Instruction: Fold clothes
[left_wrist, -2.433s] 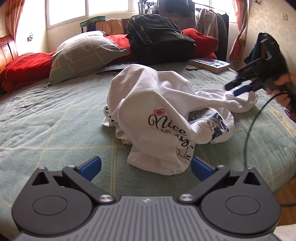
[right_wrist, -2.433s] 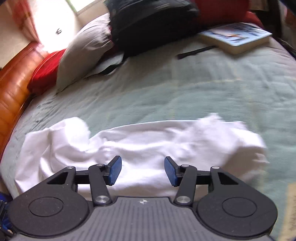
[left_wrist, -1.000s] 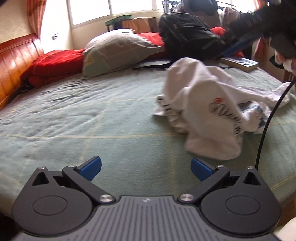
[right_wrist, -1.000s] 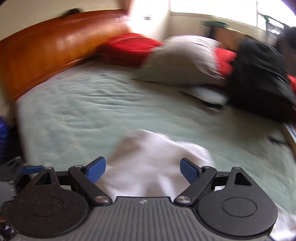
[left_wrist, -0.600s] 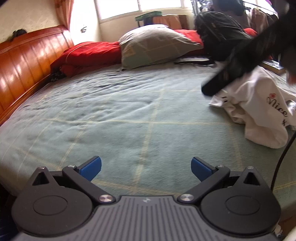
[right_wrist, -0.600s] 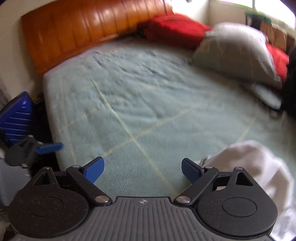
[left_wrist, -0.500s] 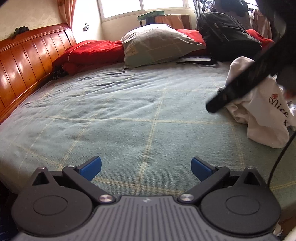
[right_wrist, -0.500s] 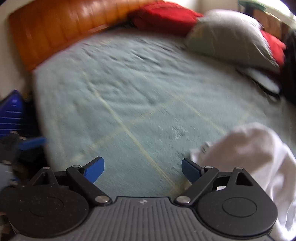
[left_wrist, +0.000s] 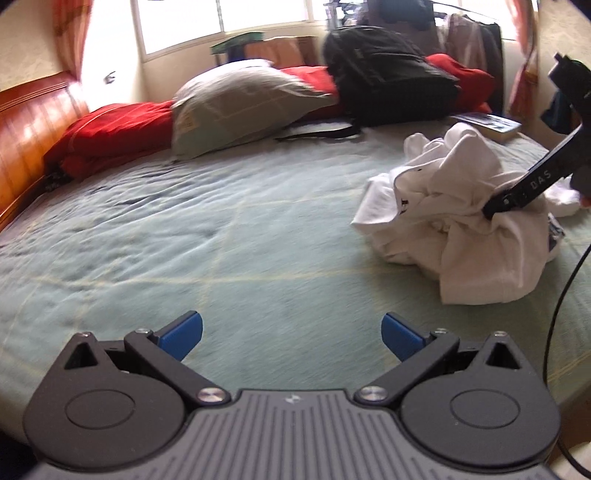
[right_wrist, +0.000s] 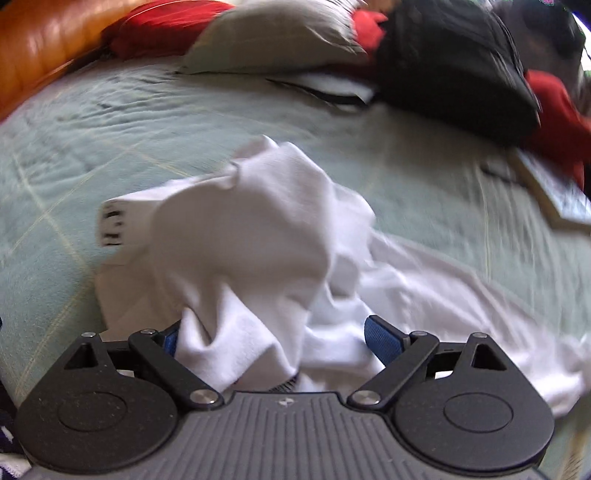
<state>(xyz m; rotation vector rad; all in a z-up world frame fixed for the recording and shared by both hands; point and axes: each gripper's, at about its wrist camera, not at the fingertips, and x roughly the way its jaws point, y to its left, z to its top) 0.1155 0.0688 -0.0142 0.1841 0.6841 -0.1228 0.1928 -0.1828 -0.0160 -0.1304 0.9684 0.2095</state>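
Observation:
A crumpled pile of white T-shirts (left_wrist: 461, 229) lies on the right part of the green bedspread (left_wrist: 221, 240). My left gripper (left_wrist: 291, 330) hovers open over bare bedspread, to the left of and nearer than the pile, with nothing between its fingers. My right gripper (left_wrist: 495, 208) comes in from the right, its tip pressed into the top of the pile. In the right wrist view the right gripper (right_wrist: 279, 339) stands wide open, and bunched white cloth (right_wrist: 251, 240) fills the space between its blue pads (right_wrist: 384, 339). The left pad is partly hidden by cloth.
A grey pillow (left_wrist: 236, 107), red bedding (left_wrist: 110, 129) and a black backpack (left_wrist: 388, 74) line the far side of the bed. A book (left_wrist: 487, 123) lies behind the pile. A wooden headboard (left_wrist: 29, 122) is at the left. A black cable (left_wrist: 561, 302) hangs at the right.
The right gripper swung from above the bare bedspread back down into the white pile, and cloth now sits between its fingers. The left view has shifted, showing more of the pile.

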